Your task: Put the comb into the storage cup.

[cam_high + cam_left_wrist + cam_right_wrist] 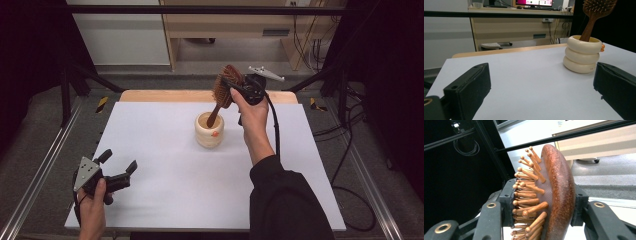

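While the right gripper [235, 89] clamps the wooden hairbrush [223, 92] by its head, the brush's long axis runs steeply tilted, nearly upright: head up top & leaning toward the far side/right in the high view, handle slanting down-left w/ its tip inside the cream holder [209, 131]. In the right gripper view the jaws sit closed on the brush head [554, 192], one pad against the bristle side, the other against the smooth rounded back; bristles [529, 192] point left in that view. So the brush head is between the right gripper's pads, w/ the handle hanging below the gripper into the holder. Holder = cream, stacked-ring shape w/ a small orange mark on its side, standing upright near the middle of the white table [165, 190], a bit toward the far edge; handle end is inside it, rest of its inside can't be made out. Left gripper [119, 170] rests at the near-left part of the table, jaws spread apart w/ nothing between them; in the left gripper view the holder [582, 53] & brush [596, 15] stand well apart from it, ahead & to the right.
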Action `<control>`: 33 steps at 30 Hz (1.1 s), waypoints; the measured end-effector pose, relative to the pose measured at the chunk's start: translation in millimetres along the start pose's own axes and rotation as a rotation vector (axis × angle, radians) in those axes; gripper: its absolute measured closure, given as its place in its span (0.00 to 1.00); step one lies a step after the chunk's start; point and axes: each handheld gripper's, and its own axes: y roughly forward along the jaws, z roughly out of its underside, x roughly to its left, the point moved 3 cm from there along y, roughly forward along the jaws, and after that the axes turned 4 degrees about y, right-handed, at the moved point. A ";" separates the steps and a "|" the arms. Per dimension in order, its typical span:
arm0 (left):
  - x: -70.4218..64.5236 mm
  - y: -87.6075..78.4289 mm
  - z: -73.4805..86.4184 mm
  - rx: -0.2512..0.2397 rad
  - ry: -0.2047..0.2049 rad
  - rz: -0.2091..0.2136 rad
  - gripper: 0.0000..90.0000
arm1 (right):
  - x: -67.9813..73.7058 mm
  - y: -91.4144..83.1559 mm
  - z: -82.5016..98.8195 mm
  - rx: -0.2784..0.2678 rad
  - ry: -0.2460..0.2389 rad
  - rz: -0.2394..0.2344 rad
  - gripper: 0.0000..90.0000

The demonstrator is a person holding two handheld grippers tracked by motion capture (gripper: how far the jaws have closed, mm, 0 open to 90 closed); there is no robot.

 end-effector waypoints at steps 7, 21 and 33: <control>0.5 -0.2 0.0 0.001 0.004 -0.006 0.02 | -0.4 3.7 5.8 0.011 -0.001 -0.002 0.57; 0.6 0.1 -0.1 -0.002 -0.001 0.000 0.02 | -3.0 9.2 14.6 0.029 -0.002 0.003 0.57; 0.8 -0.1 -0.2 -0.001 0.002 -0.004 0.02 | -5.1 12.3 21.9 0.042 0.001 0.007 0.57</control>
